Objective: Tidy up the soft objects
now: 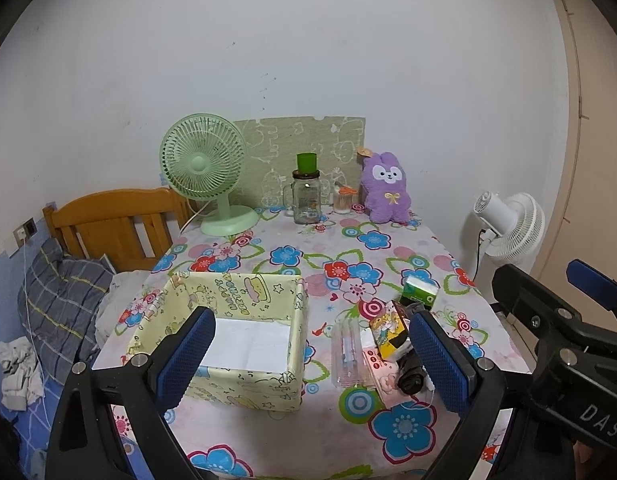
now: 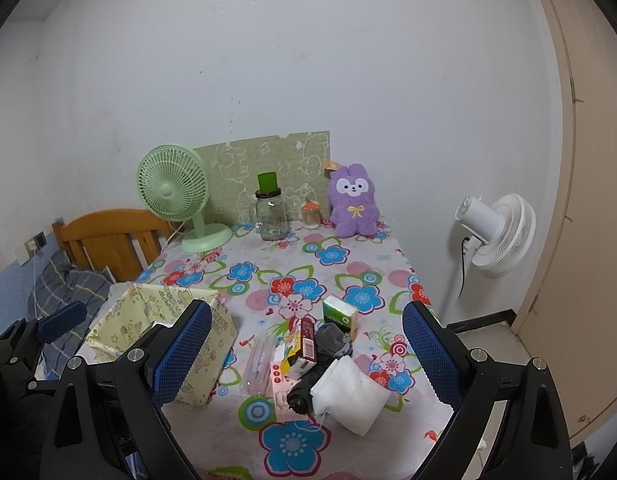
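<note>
Both tongs hang open and empty over the near edge of the flowered table (image 2: 348,248), fingers pointing forward and slightly down. The left tongs (image 1: 308,364) frame the yellow fabric bin (image 1: 244,388); the right tongs (image 2: 308,356) bracket a small heap just ahead: a folded white cloth (image 2: 348,392), a dark rolled bundle (image 2: 304,392), a green tissue pack (image 2: 339,314). All look light and limp; the cloth would likely bunch, so pinching its thick fold seems safest.
</note>
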Tool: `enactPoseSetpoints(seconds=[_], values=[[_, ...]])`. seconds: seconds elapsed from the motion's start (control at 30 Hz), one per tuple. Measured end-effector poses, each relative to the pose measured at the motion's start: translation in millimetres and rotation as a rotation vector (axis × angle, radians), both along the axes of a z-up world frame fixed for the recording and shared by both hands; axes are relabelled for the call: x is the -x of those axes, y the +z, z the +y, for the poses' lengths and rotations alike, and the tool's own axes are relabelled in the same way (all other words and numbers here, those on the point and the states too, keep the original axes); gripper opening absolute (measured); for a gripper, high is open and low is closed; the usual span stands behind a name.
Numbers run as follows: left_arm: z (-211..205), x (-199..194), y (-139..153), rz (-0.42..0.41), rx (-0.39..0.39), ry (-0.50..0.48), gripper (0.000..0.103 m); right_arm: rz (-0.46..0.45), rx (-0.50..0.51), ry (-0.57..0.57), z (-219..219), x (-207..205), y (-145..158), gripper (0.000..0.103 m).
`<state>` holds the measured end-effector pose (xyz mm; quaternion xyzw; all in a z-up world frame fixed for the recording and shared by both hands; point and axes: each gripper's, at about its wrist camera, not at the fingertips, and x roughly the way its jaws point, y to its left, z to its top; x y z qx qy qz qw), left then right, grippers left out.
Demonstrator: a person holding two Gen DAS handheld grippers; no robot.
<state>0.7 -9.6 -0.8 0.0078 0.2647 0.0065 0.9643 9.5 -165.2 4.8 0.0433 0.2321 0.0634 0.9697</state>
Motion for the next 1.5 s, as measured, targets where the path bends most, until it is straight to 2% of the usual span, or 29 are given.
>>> enactPoseSetpoints(seconds=[0.5,0.6,0.73,1.0,1.5], values=[[-6,-4,-1,0.004,-0.016,-0.006,0.098,0.000,0.000,-0.008,-6,-2,-2,0.098],[-7,-6,-1,0.001,-0.018,-0.011,0.098,0.003,0.017,0.000,-4,-5,-3,0.091],[-11,-7,-4,-0.004,-0.015,-0.027,0.098,0.018,0.019,0.014,-4,-10,-8,0.091],[-18,-15,-20,0.004,0.019,-0.025,0.098,0.032,0.010,0.025,-8,-18,-24,0.091],[-40,-41,-60,0.101,0.037,-0.055,0.096,0.094,0.009,0.051,-23,-43,-65,0.091]])
